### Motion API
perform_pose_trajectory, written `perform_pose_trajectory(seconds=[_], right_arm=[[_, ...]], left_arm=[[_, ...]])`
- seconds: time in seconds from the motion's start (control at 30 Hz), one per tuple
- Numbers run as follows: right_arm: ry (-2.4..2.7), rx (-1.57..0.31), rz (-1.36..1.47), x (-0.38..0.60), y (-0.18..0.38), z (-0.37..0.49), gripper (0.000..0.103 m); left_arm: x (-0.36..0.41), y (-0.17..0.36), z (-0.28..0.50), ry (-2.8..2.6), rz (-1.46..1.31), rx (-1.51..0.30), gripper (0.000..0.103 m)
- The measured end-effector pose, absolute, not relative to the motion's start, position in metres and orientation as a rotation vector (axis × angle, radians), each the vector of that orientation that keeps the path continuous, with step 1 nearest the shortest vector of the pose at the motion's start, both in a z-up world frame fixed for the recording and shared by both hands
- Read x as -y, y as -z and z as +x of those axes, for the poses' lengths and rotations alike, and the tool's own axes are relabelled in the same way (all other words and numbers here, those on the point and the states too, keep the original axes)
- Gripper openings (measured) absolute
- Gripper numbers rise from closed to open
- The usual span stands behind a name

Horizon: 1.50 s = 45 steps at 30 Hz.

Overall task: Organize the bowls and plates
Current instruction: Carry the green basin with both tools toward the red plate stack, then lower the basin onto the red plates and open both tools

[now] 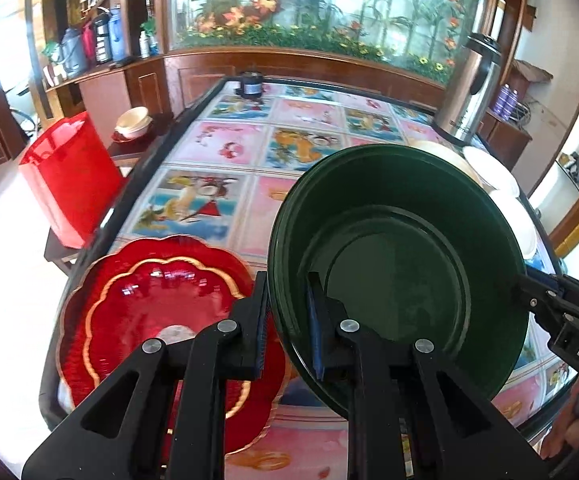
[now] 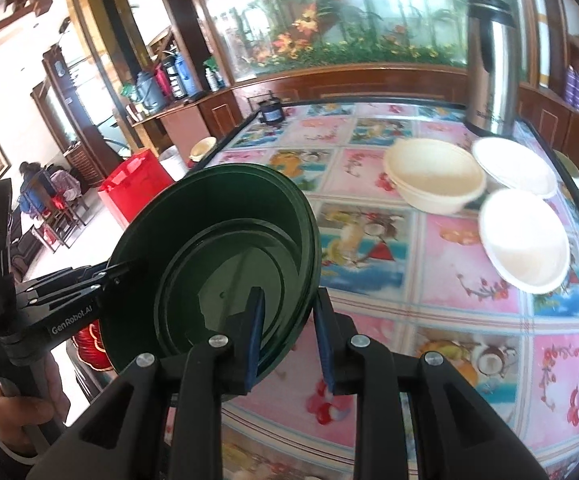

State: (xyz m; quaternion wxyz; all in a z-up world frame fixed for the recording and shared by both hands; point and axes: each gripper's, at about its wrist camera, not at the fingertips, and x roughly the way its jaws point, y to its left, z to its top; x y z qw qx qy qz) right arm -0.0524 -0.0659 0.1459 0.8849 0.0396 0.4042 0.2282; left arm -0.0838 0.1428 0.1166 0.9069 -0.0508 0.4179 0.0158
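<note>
Both sets of jaws are pinching the rim of the green bowl (image 1: 397,268), which looks like a nested stack of two or three, held tilted in the air above the near end of the surface (image 2: 469,320). The left gripper (image 1: 287,320) is clamping the near-left rim, one finger inside and one outside; the right gripper (image 2: 289,332) is doing the same on the opposite side.

Only thin rim edges are being gripped, so if the stack is loose, an inner bowl could be sliding out as the tilt grows, or the two hands pulling apart could be twisting the rim free.

Just beside and below it the red scalloped plates (image 1: 161,320) are lying in a stack at the surface's edge, easy to clip when lowering. Farther right, the cream bowls (image 2: 437,176), two white bowls (image 2: 525,236) and a steel thermos (image 2: 489,68) are crowding that side.
</note>
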Motion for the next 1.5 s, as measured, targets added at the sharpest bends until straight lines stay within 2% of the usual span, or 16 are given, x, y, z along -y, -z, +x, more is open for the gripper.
perform_pose_trajectory(seconds=[0.43,0.97,1.5], right_arm=[[-0.597,-0.838,0.008,-0.007,-0.149,-0.04,0.027],[-0.683,-0.876,-0.058,-0.061,-0.138,-0.042,0.027],[-0.721,-0.986,-0.115,-0.1,-0.1,-0.04,0.027]], left_arm=[[-0.207,-0.128,-0.104,-0.156,-0.132,-0.827,0.016],[-0.251,-0.109,-0.119,-0.229,-0.171,-0.874,0.016],[-0.279,-0.07,-0.121,-0.287,-0.192,-0.956,0.016]])
